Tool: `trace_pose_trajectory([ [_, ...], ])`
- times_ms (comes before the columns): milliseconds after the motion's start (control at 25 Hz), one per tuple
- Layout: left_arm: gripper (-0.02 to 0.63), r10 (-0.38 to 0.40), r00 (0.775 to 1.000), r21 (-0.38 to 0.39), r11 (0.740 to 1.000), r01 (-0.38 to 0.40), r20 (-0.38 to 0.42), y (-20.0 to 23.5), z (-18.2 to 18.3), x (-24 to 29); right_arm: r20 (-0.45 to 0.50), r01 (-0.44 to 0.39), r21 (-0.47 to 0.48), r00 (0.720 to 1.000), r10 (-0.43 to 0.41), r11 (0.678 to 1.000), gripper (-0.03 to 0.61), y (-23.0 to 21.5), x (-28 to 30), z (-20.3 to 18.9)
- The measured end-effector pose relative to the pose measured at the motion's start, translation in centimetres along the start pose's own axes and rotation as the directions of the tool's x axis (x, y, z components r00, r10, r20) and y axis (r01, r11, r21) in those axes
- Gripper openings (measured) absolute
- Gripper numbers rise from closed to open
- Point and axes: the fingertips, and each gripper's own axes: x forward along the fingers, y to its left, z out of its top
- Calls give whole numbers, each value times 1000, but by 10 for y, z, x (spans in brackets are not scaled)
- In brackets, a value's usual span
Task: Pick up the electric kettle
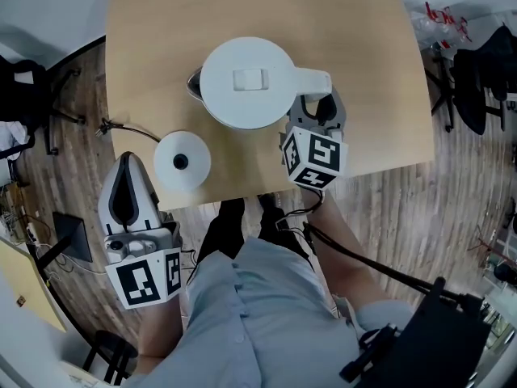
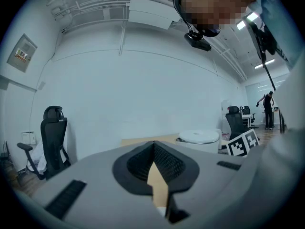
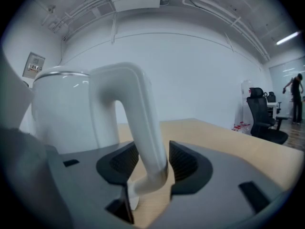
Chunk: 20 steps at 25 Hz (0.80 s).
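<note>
Head view: the electric kettle [image 1: 246, 83] stands upright on the bench [image 1: 161, 39], off its round base [image 1: 182, 161], which lies just near-left of it. Its handle [image 1: 311, 81] is turned to the right, so the right tongs [image 1: 317, 107] can meet it from the near side. The left tongs [image 1: 129, 168] sit at the bench's near-left edge and seem to have no part in the lift. From above, the right tongs' tips under the handle are hard to make out.

Left gripper view: the left tongs are closed, tips meeting, with nothing between them. A white round top to the right is probably the kettle. The tongs' own body cuts off its lower part.

Right gripper view: the handle's lower stretch stands between the right tongs' pads. The pads stand apart and bracket it without visibly pressing, and a narrow gap shows on the right side. I judge that no grip is made and the kettle's weight rests on the bench. The kettle's foot is hidden behind the tongs.
</note>
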Motion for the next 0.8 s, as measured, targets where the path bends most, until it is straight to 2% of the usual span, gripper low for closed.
trace_pose_trajectory([
  [360,-2,-29,999,-8,1000,30,44,-17,5,-14,-37,-59,-33,998,58,998,190,16,-42,-14],
  [520,-2,-33,997,-52,998,36,67,-34,7,-18,-23,-156,-44,988,155,987,190,35,-77,-3],
  [640,-2,-30,997,-77,996,36,77,-43,13,-16,25,-243,-90,969,247,966,186,56,-96,25],
  [720,-2,-25,996,-77,997,32,89,-45,23,-15,63,-289,-132,952,299,948,140,71,-105,50],
  [800,-2,-20,993,-70,997,28,114,-49,35,-12,108,-318,-169,935,338,933,28,81,-109,75],
])
